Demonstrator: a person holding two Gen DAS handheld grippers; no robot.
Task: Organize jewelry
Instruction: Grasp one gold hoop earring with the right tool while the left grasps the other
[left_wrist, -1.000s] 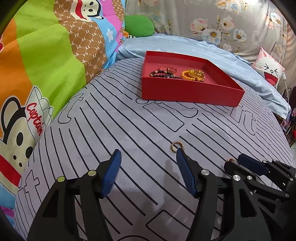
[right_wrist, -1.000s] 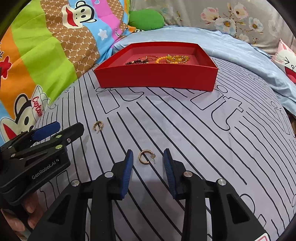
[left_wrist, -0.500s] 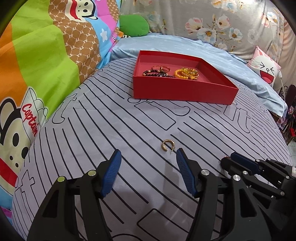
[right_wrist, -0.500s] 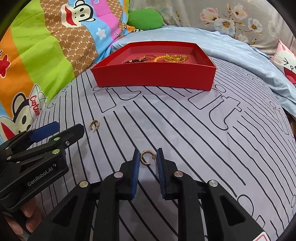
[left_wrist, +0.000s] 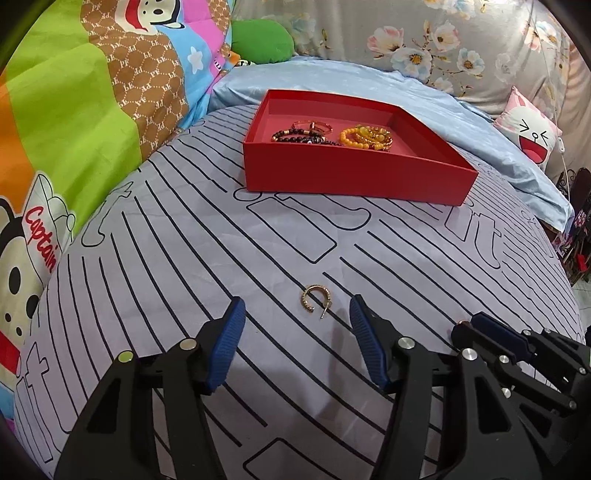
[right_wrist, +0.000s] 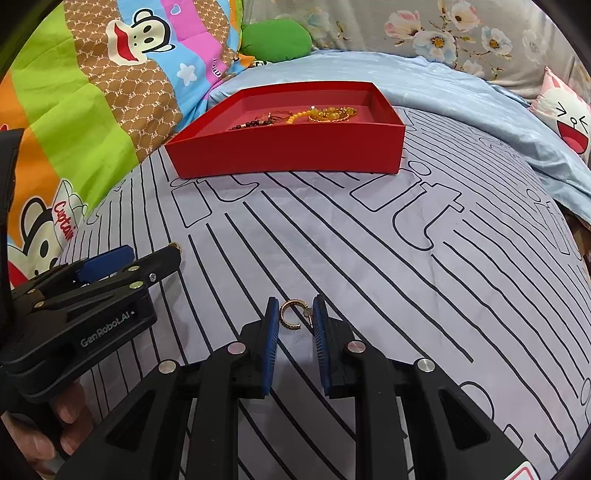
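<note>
**Two hoop earrings on bed, one at each gripper**

Left gripper (left_wrist: 295, 341) wide open, low over the striped bedsheet (left_wrist: 184, 258). Gold hoop earring (left_wrist: 316, 298) lies flat on the sheet just ahead of the gap between its pads, slightly toward the right pad, touching neither.

Right gripper (right_wrist: 295, 339) narrowed around a second hoop earring (right_wrist: 291, 314); the ring sits between the two blue pads near their tips. The post end looks to be touching the right pad, a thin gap shows at the left pad, so not fully clamped; earring appears to rest on the sheet.

In the right wrist view the left gripper (right_wrist: 147, 260) shows off to the left of the right gripper, held by a hand (right_wrist: 62, 424); the first earring peeks out at its fingertip. In the left wrist view the right gripper (left_wrist: 480, 332) is just to the right.

Red tray (left_wrist: 354, 177) well ahead of both grippers, on the sheet. Inside: dark bead bracelet (left_wrist: 299, 137), thin gold bangle (left_wrist: 314, 125), orange bead bracelets (left_wrist: 365, 136). Cartoon blanket (left_wrist: 74, 129) to the left, light blue pillow (left_wrist: 332, 81) behind the tray.
</note>
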